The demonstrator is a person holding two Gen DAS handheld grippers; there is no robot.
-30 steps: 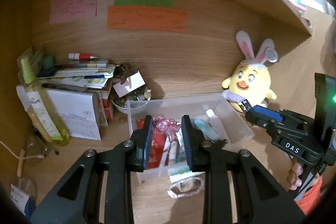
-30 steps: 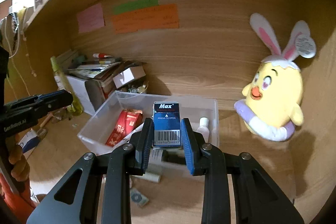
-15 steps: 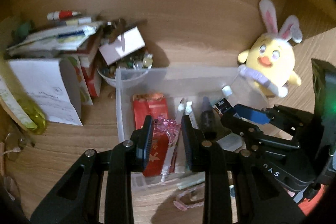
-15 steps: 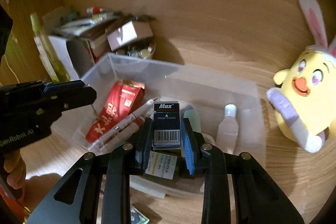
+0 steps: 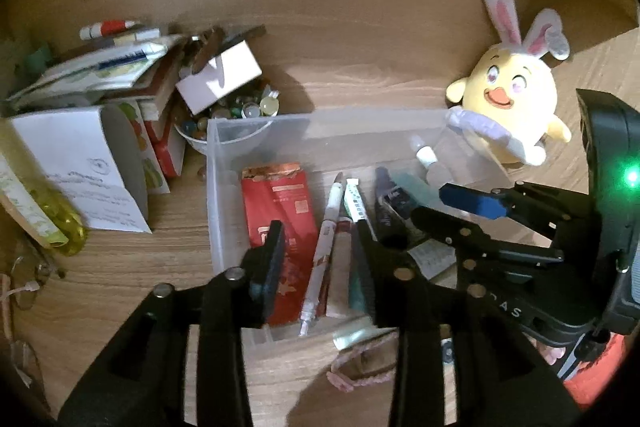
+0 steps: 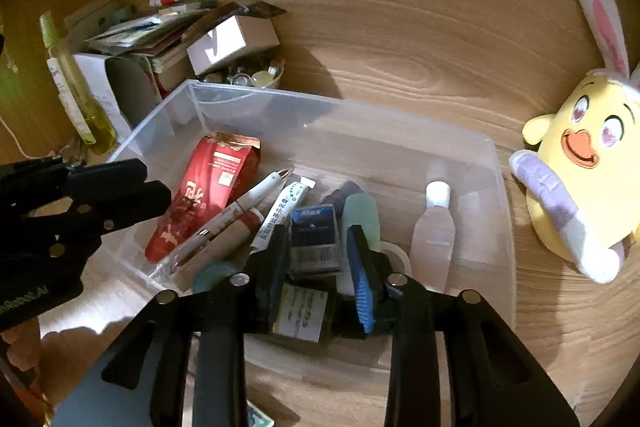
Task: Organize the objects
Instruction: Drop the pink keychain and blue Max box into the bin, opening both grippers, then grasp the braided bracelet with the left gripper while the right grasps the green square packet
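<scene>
Wooden desk (image 6: 400,39) was under everything, and my clear plastic box (image 6: 400,147) sat on it beside the yellow bunny-eared chick toy (image 6: 580,179). My right gripper (image 6: 318,255) hung over the box with its jaws opening; the little blue Max box (image 6: 312,227) lay loose between them. My left gripper (image 5: 320,247) was opening too, empty, above the red packet (image 5: 276,203).

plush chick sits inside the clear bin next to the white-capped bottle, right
Not quite. The plush chick sits outside the clear bin, on the wooden surface just past its right wall. The white-capped bottle is the one inside the bin, by that wall. The right wrist view shows it clearly, with the bin's wall between the two.
</scene>
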